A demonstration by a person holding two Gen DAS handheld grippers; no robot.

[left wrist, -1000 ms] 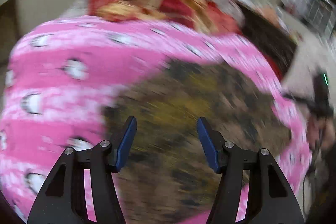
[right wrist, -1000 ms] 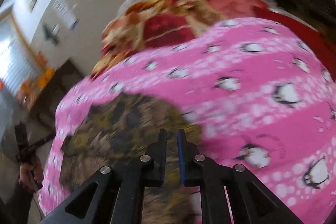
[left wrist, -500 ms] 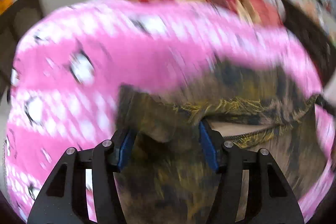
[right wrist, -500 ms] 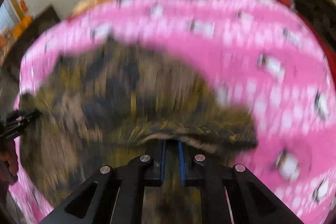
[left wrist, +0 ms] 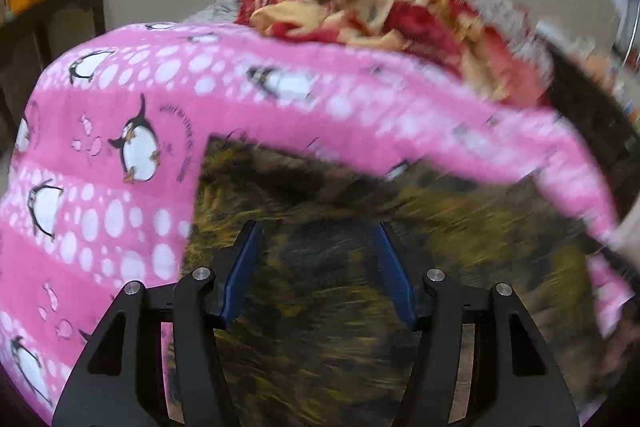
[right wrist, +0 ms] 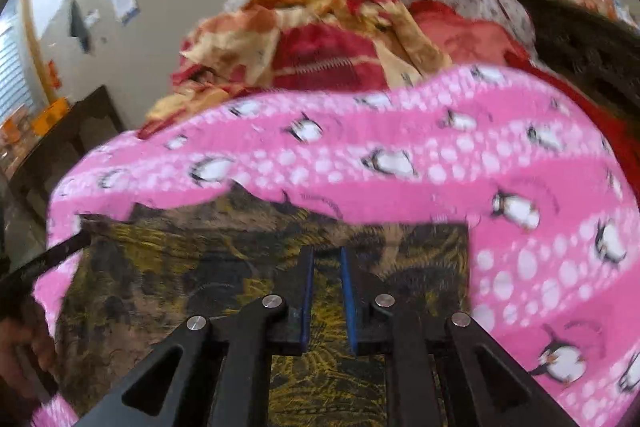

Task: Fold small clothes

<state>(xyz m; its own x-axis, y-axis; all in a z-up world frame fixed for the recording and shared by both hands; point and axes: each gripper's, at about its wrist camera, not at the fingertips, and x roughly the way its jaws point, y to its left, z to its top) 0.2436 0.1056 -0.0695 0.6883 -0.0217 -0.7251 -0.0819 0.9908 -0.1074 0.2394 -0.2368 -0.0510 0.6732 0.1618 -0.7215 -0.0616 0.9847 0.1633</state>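
A small garment (left wrist: 328, 307) in a dark brown and yellow print lies spread on a pink penguin-patterned blanket (left wrist: 120, 155), which covers a raised surface. Behind the blanket sits a crumpled red and cream quilt (left wrist: 380, 11).

In the left wrist view, the left gripper (left wrist: 316, 271) hovers directly over the garment with its blue-lined jaws wide apart and nothing between them. The garment's left edge runs just left of the left jaw, and its far edge lies a little beyond the fingertips, next to bare blanket.

In the right wrist view, the right gripper (right wrist: 326, 295) is over the same garment (right wrist: 180, 287), near its right edge. Its jaws stand close together with a narrow gap. Printed cloth shows through the gap, but whether the jaws pinch a layer cannot be told. The garment's straight right edge is just right of this gripper, and its far right corner lies just ahead and to the right.

The garment stretches sideways across both views, its long axis running left to right between the two grippers. The left gripper's tip (right wrist: 68, 245) shows at the garment's far left edge. Each gripper seems nearest its own side, so the next fold likely starts from one of those ends
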